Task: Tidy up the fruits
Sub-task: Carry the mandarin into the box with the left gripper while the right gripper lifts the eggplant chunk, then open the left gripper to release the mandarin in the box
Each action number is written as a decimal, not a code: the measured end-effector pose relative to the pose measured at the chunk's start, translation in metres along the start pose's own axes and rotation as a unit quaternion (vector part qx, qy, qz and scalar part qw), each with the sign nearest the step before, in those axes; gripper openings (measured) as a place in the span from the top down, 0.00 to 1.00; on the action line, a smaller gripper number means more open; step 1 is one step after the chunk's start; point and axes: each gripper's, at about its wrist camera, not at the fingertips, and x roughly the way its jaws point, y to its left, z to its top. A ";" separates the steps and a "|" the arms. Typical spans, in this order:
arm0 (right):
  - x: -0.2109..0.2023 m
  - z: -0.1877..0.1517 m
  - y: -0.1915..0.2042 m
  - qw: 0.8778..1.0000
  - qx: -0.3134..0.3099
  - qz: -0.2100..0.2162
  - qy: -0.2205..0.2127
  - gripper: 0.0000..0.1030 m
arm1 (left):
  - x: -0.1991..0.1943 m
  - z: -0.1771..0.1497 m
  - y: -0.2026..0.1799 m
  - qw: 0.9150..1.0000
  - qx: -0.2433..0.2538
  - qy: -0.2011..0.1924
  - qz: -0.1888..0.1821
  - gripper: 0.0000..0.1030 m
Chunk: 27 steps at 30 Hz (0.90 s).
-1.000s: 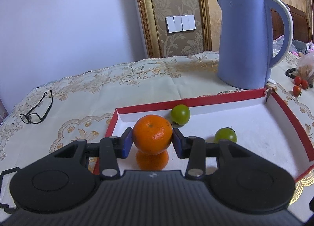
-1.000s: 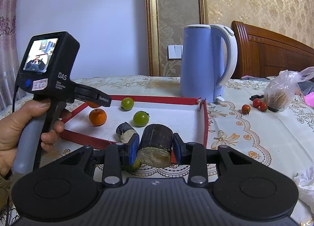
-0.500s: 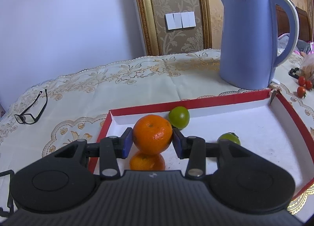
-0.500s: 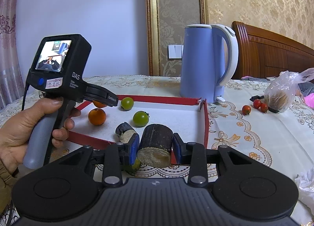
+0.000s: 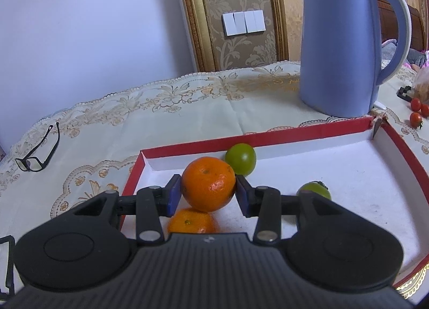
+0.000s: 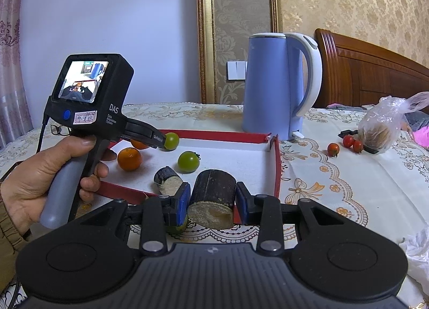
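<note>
Partly done: in tray (image 5: pixel 396 145) already an orange (image 5: pixel 191 221), two green fruits, a dark chunk (image 6: pixel 167 180); left claw (image 5: pixel 208 193) clenched on another orange (image 5: pixel 207 183) mid-frame over it, right claw (image 6: pixel 211 200) clenched on dark cylinder (image 6: pixel 213 199) at lower centre; red tomatoes (image 6: pixel 348 144) still on surface at right.

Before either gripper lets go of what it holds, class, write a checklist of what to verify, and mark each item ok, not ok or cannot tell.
1. Left gripper clamps the orange on both sides: ok.
2. Orange is over the red tray: ok.
3. Spot under the orange is free: not ok, a second orange lies just below.
4. Right gripper grips the dark cylinder piece: ok.
5. Cylinder piece is over the tray: cannot tell, it hangs near the tray's front edge.
6. Green tomatoes lie clear of both grippers: ok.
</note>
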 end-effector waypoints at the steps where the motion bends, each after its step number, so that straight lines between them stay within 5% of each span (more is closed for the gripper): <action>1: 0.000 0.000 0.000 1.000 0.000 0.000 0.000 0.66 | 0.001 0.000 0.000 1.000 0.000 0.000 0.000 0.61; 18: 0.003 0.001 0.002 1.000 -0.002 -0.001 0.005 0.66 | -0.011 0.001 0.000 1.000 0.002 -0.009 -0.001 0.55; 22: 0.005 0.002 0.003 1.000 -0.002 -0.002 0.005 0.66 | -0.022 0.001 0.004 1.000 -0.007 -0.020 0.005 0.36; 27: 0.013 0.003 0.003 1.000 0.004 0.004 0.012 0.66 | -0.037 -0.002 0.010 0.999 -0.003 -0.031 0.012 0.33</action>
